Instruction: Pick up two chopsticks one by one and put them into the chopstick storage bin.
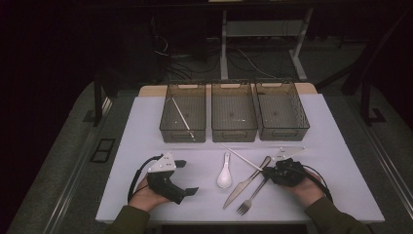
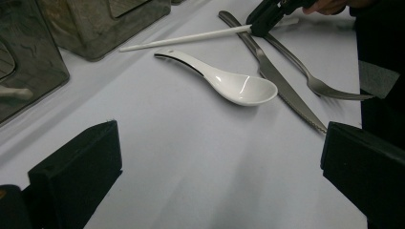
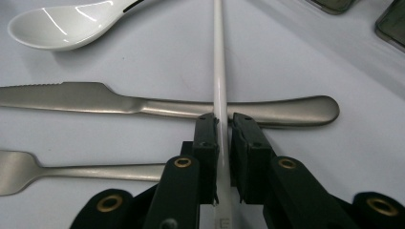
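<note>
A white chopstick (image 1: pixel 240 156) lies slanted on the white table, crossing the handle of a steel knife (image 1: pixel 242 187). My right gripper (image 3: pixel 224 120) straddles the chopstick (image 3: pixel 219 62) near its thick end. The left pad is against it and a thin dark gap shows at the right pad. A steel fork (image 3: pixel 71 172) lies beside the knife (image 3: pixel 95 101). A white ceramic spoon (image 1: pixel 225 176) rests left of them. My left gripper (image 1: pixel 187 177) stands wide open over bare table, pointing toward the spoon (image 2: pixel 229 83), with nothing between its jaws.
Three translucent grey bins stand in a row at the back: left bin (image 1: pixel 168 127), middle bin (image 1: pixel 234 132), right bin (image 1: pixel 302 124). Another white chopstick (image 1: pixel 181 117) leans inside the left one. The table's front edge (image 1: pixel 204 218) runs just behind both hands.
</note>
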Demonstrator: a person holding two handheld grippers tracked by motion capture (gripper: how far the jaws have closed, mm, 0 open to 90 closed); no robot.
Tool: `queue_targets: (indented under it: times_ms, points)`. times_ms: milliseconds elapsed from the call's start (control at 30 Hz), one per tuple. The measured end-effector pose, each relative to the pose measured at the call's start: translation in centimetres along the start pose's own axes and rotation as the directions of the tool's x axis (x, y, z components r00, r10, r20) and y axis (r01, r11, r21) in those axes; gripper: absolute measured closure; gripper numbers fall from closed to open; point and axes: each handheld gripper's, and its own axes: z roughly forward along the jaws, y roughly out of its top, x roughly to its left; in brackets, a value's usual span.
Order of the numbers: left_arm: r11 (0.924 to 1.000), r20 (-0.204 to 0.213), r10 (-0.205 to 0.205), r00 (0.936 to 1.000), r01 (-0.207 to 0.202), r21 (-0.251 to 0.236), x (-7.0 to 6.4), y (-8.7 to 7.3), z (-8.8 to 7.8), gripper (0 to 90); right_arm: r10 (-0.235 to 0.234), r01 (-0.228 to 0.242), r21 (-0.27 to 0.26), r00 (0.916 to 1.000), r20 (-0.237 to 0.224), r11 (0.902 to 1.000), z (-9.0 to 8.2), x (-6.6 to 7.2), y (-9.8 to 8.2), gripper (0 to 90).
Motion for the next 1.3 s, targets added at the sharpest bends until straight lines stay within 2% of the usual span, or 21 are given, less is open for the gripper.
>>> queue_targets:
  times_ms: [533, 833, 1300]
  points:
    - [1.0000, -0.003, -0.003, 1.0000, 0.003, 0.000, 0.0, 0.0, -0.1, 0.0, -0.021, 0.021, -0.009, 0.9998, 0.001, 0.9997, -0.4, -0.1, 0.1, 83.5]
    - [1.0000, -0.003, 0.003, 1.0000, -0.003, -0.002, 0.0, 0.0, -0.1, 0.0, -0.006, 0.005, -0.048, 0.9996, -0.027, 0.9988, -1.8, -0.5, 0.2, 83.5]
    - [1.0000, -0.004, 0.005, 1.0000, -0.005, 0.001, 0.0, 0.0, -0.2, 0.0, 0.008, -0.016, -0.116, 0.9976, -0.069, 0.9931, -5.0, -0.9, 0.8, 83.5]
